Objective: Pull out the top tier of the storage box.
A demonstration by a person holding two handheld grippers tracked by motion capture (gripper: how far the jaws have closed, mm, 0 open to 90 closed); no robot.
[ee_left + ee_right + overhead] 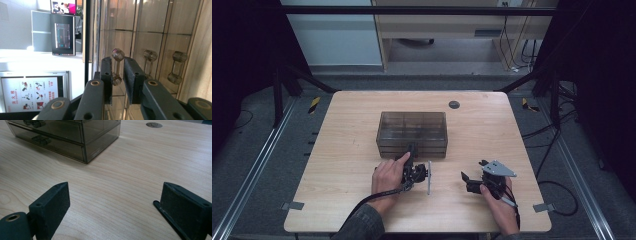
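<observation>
Now my left gripper [117,72] fingers pinch a slippery drawer handle [117,67] on the light drawer box [412,133] mid-desk [512,130], my right gripper [112,210] gaping beside it.

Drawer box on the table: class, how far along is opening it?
Done: the left gripper has reached the drawer box and its jaws straddle one clear handle. In hand: closing on that handle. Left: pulling; all drawers look shut. The right gripper rests open on the table.
</observation>
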